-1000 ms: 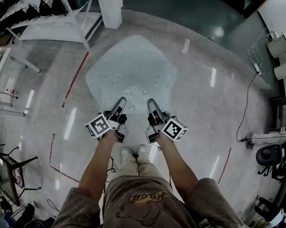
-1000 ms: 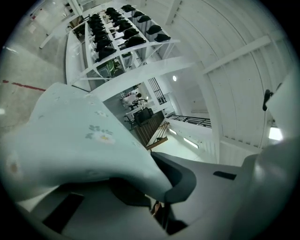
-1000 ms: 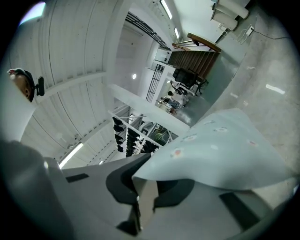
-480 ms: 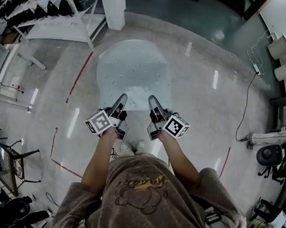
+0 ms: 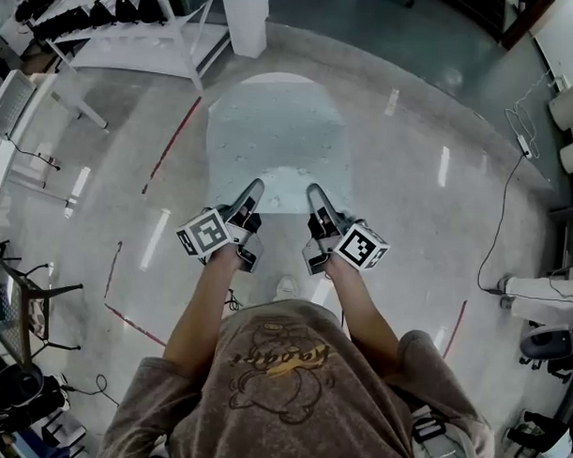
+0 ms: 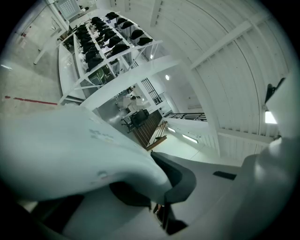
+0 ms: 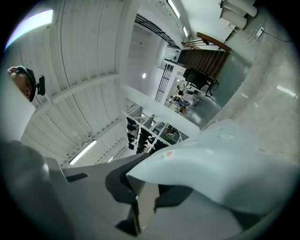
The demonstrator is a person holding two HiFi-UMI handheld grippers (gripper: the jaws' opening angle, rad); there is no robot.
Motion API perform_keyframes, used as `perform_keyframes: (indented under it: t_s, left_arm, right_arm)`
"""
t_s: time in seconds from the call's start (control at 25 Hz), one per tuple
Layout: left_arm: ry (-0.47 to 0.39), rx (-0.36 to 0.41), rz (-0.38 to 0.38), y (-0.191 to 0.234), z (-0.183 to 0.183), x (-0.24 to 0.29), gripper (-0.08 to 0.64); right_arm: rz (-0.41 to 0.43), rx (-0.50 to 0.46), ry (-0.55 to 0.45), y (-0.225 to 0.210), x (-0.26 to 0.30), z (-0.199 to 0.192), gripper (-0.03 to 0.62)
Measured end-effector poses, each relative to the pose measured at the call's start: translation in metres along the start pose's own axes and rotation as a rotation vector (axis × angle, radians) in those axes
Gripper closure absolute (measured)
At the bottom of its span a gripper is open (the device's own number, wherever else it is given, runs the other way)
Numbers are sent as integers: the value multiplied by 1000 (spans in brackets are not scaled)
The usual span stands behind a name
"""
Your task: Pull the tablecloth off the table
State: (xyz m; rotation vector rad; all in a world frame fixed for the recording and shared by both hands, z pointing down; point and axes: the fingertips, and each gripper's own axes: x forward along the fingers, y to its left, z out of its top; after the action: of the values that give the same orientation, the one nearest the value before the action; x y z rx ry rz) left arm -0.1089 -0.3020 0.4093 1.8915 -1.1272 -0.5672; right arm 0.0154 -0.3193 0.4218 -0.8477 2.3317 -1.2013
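The pale blue tablecloth (image 5: 276,138) with small printed marks hangs stretched out in front of me above the shiny floor, and no table shows in any view. My left gripper (image 5: 257,189) is shut on the cloth's near edge at its left. My right gripper (image 5: 313,194) is shut on the same edge at its right. In the left gripper view the tablecloth (image 6: 70,145) billows out of the closed left gripper (image 6: 163,188). The right gripper view has the tablecloth (image 7: 225,159) folding out from the closed right gripper (image 7: 136,187). Both grippers point level, side by side.
A white pillar (image 5: 245,15) stands just beyond the cloth's far end. White shelving (image 5: 106,20) with dark items is at the far left. Red tape lines (image 5: 172,144) cross the floor. A cable (image 5: 498,212) runs at the right, and a dark chair frame (image 5: 21,308) stands at the left.
Both grippers have risen with the cloth still pinched. The cloth has gone from a wide spread shape to a narrower, straighter sheet, and I have shifted backwards over the floor.
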Motion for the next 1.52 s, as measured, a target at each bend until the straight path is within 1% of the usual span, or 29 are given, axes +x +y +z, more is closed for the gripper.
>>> perform_keyframes:
  t_s: [0.28,0.44,0.64,0.96,1.16,1.32,1.52]
  left_arm:
    - [13,21,-6,-11,0,-16,538]
    - [12,38,-26,-20,-10,-43,538]
    - [21,30,-47,-28,-24,-72,538]
    - [36,25,-82,-42,-59,-129,538]
    - [52,63,-98,-55,-85,-160,538]
    - [52,52,-112,-70,-98,-185,538]
    - [51,106,-88,-86,-116,-212,538]
  right_arm:
    - [-4,-59,-21,18,-10,-5,557]
    - [-6,-83,-33,35,-28,-23,559]
    - [-27,-92,-43,52,-51,-41,563]
    - [-49,-113,-53,80,-101,-83,565]
    - [-56,-133,-59,96,-138,-104,561]
    - [-76,-162,-63,114,-162,-118,561]
    - [-76,-170,-76,134,-193,-129,561]
